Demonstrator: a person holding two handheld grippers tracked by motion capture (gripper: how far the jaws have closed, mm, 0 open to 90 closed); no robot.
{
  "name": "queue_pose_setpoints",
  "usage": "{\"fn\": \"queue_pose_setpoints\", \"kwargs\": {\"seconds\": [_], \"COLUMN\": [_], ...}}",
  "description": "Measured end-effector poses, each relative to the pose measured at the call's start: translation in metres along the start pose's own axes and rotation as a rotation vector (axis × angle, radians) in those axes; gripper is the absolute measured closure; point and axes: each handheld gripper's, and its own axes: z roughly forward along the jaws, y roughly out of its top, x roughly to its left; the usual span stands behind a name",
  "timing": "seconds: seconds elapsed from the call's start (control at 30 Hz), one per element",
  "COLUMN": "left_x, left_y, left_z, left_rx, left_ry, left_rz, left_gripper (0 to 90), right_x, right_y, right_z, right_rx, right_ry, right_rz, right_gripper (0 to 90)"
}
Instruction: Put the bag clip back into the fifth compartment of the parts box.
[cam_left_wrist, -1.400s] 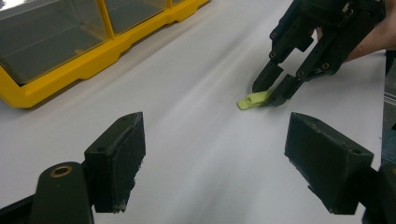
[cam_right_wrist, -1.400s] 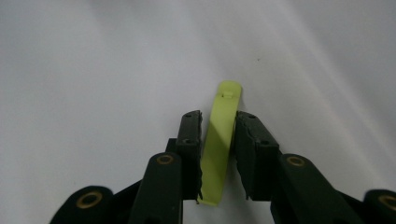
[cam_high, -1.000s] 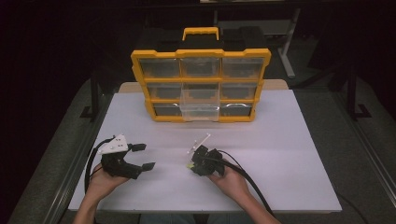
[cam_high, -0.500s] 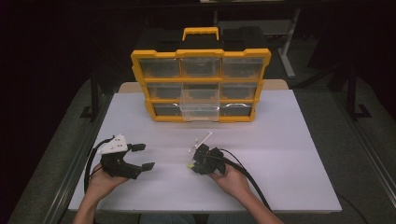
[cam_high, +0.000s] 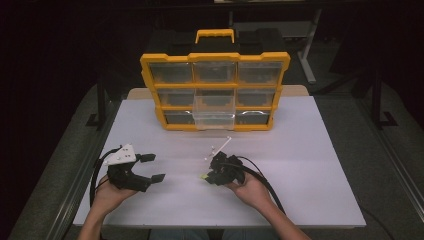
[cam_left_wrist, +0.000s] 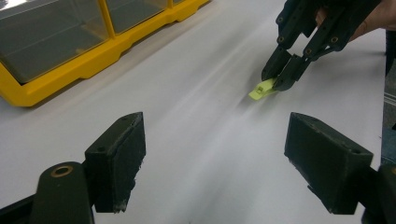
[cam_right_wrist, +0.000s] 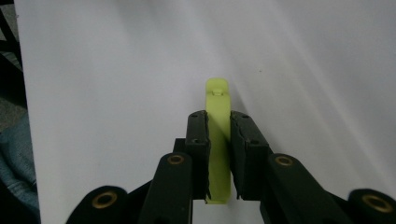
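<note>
The right tongs (cam_right_wrist: 218, 140) pinch a small lime-green plastic clip (cam_right_wrist: 218, 116) between their pads, low over the white worktop (cam_high: 310, 165) — its rounded end pokes out past the tips. The left tongs (cam_high: 152, 167) rest spread, holding nothing. Behind stands a yellow parts organiser (cam_high: 215, 57) — no readable lettering on it.

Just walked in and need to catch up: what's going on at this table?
A person at a white table holds a gripper in each hand. The right gripper is shut on a small yellow-green plastic piece, low over the table in front of the person. The left gripper stands open with nothing between its jaws, off to the side. At the far edge stands a yellow organizer case with clear drawers; one lower middle drawer is pulled out.
</note>
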Motion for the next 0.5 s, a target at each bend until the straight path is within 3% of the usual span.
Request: {"fn": "queue_pose_setpoints", "kwargs": {"seconds": [0.33, 0.5], "left_x": [0.0, 0.0], "left_y": [0.0, 0.0], "left_z": [-0.001, 0.0], "left_rx": [-0.002, 0.0], "left_ry": [0.0, -0.002], "left_rz": [0.0, -0.002], "left_gripper": [20.9, 20.8], "right_x": [-0.006, -0.012], "right_y": [0.008, 0.012], "right_z": [-0.015, -0.025], "right_rx": [-0.026, -0.034], "right_ry": [0.039, 0.061], "right_rz": [-0.054, -0.058], "right_gripper": [76.9, 76.8]}}
